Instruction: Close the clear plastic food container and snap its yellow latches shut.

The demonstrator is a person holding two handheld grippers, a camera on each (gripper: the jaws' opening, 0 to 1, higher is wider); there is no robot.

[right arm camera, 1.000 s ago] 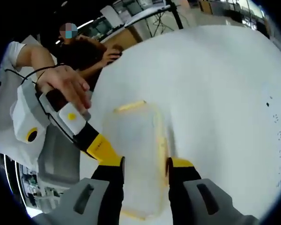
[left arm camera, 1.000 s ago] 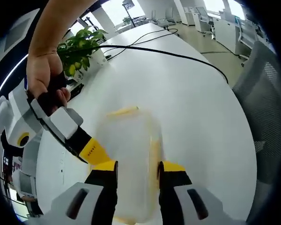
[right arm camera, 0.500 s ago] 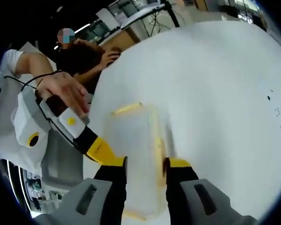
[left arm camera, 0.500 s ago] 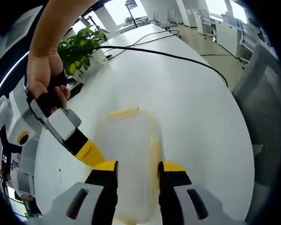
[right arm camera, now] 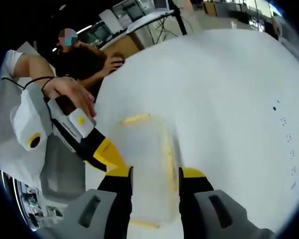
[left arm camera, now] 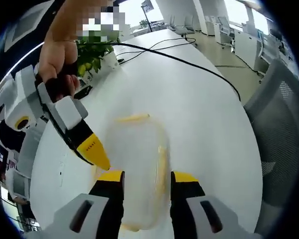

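In the left gripper view the left gripper (left arm camera: 141, 181) has its jaws parted about the width of the container (left arm camera: 137, 174), which lies lengthwise between them at lower centre on the white desk (left arm camera: 204, 114); whether the jaws press its sides I cannot tell. The right gripper view matches: the right gripper (right arm camera: 154, 179) straddles the container (right arm camera: 147, 164) the same way, jaws apart. Yellow latches (left arm camera: 133, 118) run along its far end and right side (too blurred to judge whether snapped). No writing is legible. In each view the other gripper's yellow tip sits just left of the container; half a second ago it touched the near jaw, now it is lifted slightly away. A plant (left arm camera: 92, 57) and black cable (left arm camera: 189, 62) sit at upper left.
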